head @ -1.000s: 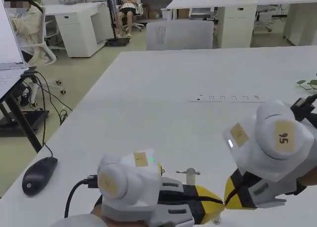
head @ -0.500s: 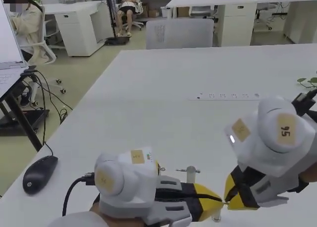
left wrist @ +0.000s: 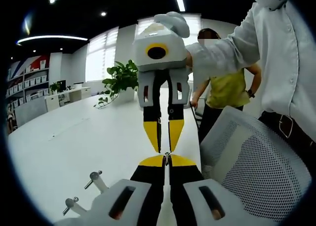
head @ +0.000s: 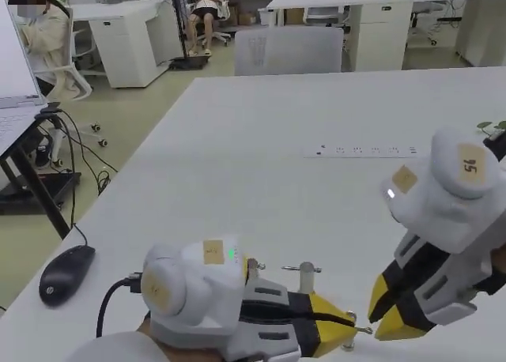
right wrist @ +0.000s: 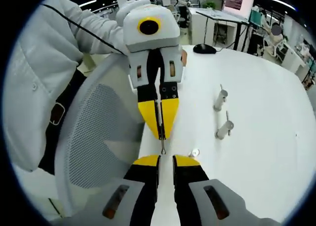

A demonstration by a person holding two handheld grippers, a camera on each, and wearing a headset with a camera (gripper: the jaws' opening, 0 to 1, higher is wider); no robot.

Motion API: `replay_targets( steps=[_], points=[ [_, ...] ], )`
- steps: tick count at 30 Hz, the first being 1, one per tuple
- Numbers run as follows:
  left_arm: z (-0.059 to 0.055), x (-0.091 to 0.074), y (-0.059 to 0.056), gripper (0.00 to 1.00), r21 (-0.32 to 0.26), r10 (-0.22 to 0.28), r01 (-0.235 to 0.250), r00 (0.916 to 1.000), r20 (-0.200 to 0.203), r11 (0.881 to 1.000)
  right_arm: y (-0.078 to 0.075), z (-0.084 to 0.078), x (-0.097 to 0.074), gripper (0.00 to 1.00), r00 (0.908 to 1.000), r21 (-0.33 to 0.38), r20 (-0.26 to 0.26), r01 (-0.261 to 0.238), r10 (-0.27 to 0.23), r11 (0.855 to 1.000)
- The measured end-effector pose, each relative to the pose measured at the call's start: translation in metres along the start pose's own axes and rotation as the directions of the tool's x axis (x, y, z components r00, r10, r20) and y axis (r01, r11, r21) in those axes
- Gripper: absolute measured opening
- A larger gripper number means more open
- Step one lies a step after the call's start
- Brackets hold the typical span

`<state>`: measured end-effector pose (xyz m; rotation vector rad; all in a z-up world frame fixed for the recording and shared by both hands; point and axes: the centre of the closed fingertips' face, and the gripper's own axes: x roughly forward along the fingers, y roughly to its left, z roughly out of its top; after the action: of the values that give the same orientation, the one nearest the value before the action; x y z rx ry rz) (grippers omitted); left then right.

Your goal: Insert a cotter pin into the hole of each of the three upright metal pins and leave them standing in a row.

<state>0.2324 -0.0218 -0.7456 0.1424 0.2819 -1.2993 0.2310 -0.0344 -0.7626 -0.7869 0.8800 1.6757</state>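
My left gripper (head: 348,324) lies low at the table's near edge, shut on a thin cotter pin (right wrist: 162,143) that sticks out past its yellow tips. Facing it tip to tip, my right gripper (head: 379,318) stands open a short way from the pin's end. Just below the left gripper's tips stands one upright metal pin (head: 347,345), seen from above as a round top (right wrist: 194,152). Two other upright pins (right wrist: 220,98) (right wrist: 225,128) each carry a cotter pin crosswise through the top. One of them (head: 305,277) stands just behind the left gripper.
A black mouse (head: 67,271) with its cable lies at the table's left edge. A white power strip (head: 366,150) sits further back on the white table (head: 261,180). A grey mesh chair (head: 288,52) stands at the far side, and desks with seated people are beyond it.
The right gripper has drawn back to the right, away from the left gripper's tip that it was touching. The left gripper has stayed in place with the cotter pin.
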Motion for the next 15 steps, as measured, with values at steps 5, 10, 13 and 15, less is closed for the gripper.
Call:
replay_targets(
  steps=[5, 10, 13, 15],
  points=[
    [0.0, 0.0, -0.005, 0.0, 0.009, -0.024, 0.024, 0.9997, 0.001, 1.0, 0.009, -0.001, 0.002, 0.12, 0.9982, 0.012, 0.007, -0.059, 0.059, 0.998],
    [0.003, 0.001, -0.011, 0.0, 0.042, -0.051, 0.051, 0.9987, 0.004, 0.998, 0.021, 0.002, 0.003, 0.12, 0.9877, 0.046, 0.04, -0.153, 0.151, 0.987],
    [0.005, 0.0, -0.014, 0.0, 0.056, -0.063, 0.063, 0.998, 0.007, 0.996, 0.023, 0.003, 0.003, 0.12, 0.9816, 0.051, 0.053, -0.186, 0.184, 0.981],
    [0.006, 0.0, -0.015, 0.0, 0.07, -0.071, 0.07, 0.9975, 0.006, 0.995, 0.025, 0.007, 0.002, 0.12, 0.9763, 0.054, 0.075, -0.207, 0.203, 0.977]
  ],
)
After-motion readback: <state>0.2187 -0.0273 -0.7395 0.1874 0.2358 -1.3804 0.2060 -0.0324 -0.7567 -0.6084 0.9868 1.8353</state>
